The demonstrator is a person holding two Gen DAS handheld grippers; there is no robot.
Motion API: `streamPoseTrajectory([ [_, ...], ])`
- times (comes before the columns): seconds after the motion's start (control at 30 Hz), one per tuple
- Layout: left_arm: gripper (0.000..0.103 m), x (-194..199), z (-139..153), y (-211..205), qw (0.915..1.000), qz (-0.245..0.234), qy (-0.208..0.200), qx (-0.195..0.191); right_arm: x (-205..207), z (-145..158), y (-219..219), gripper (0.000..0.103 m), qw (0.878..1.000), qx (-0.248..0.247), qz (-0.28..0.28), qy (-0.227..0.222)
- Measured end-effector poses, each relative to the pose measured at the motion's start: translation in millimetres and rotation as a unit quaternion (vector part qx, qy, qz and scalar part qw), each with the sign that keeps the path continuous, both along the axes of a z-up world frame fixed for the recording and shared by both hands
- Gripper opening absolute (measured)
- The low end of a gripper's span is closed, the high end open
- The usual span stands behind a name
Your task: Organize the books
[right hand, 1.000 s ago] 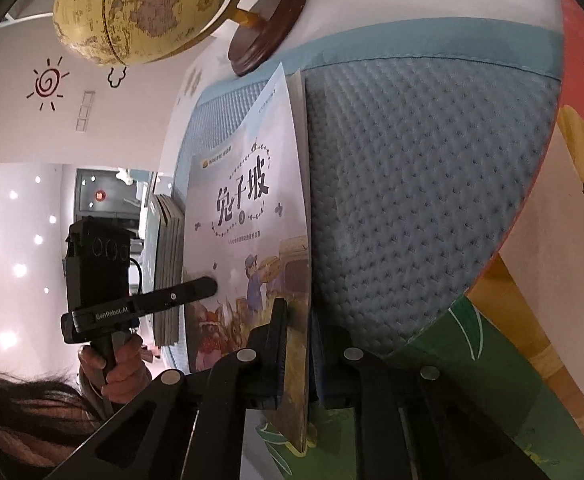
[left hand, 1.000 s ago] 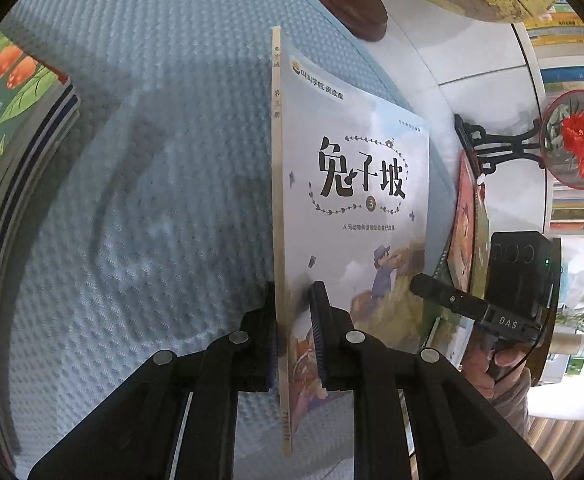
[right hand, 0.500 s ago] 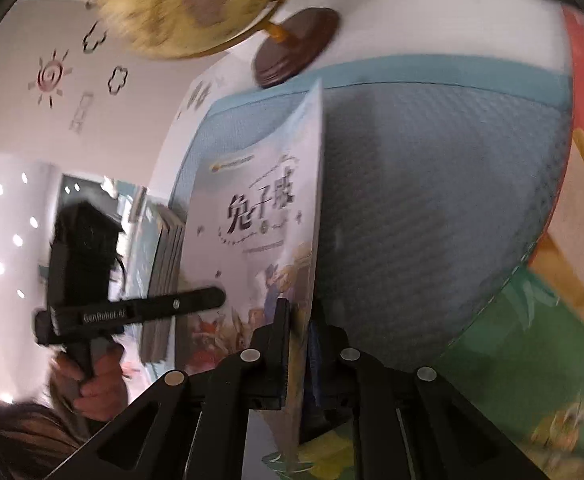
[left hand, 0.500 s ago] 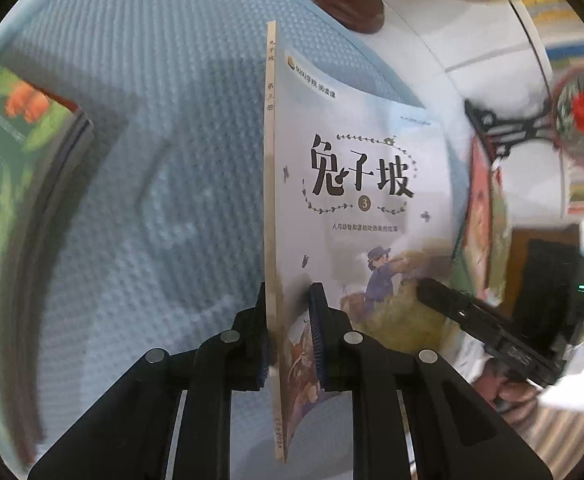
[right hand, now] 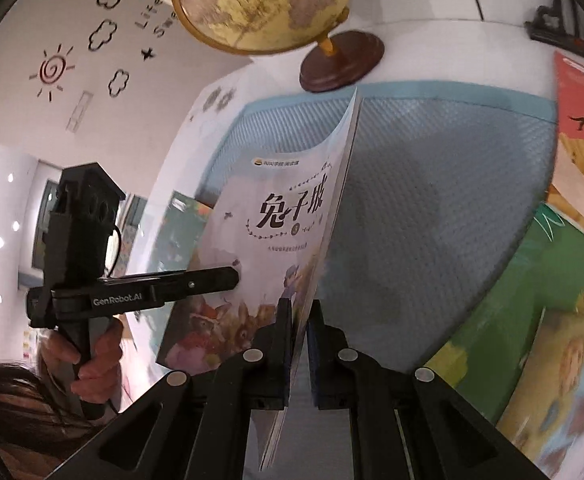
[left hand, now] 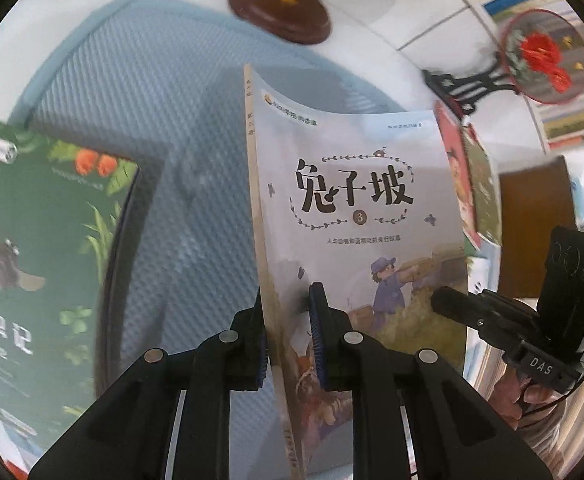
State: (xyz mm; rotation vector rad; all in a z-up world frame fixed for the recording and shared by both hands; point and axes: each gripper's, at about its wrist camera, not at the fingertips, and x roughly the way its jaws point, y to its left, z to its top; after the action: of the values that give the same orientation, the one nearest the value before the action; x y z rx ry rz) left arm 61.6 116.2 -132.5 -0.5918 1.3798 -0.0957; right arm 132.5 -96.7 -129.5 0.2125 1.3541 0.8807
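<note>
Two claws (left hand: pixel 290 334), one held book (left hand: pixel 355 216), one globe (right hand: pixel 264 4)

Pale book (left hand: pixel 355 208) (spine-up) between jaws

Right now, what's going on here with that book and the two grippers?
A person is tidying books with a handheld gripper in each hand. Both the left gripper and the right gripper are clamped on opposite edges of one pale storybook, holding it upright above the blue mat. A green book lies on a stack to one side, more picture books lie on the other, and a globe stands behind.
</note>
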Motion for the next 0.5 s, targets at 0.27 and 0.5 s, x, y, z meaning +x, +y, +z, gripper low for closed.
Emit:
streamPoseTrajectory([
  [0.27, 0.016, -8.9, 26.1, 18.2, 0.9987, -0.044, -0.024, -0.002, -38.5, 37.5, 12.0, 0.007, 0.999, -0.003, -0.038, -0.027],
  [0.5, 0.017, -22.8, 46.8, 56.4, 0.9978, -0.049, -0.041, 0.016, -65.4, 51.2, 42.8, 0.008, 0.998, 0.021, -0.054, -0.026],
])
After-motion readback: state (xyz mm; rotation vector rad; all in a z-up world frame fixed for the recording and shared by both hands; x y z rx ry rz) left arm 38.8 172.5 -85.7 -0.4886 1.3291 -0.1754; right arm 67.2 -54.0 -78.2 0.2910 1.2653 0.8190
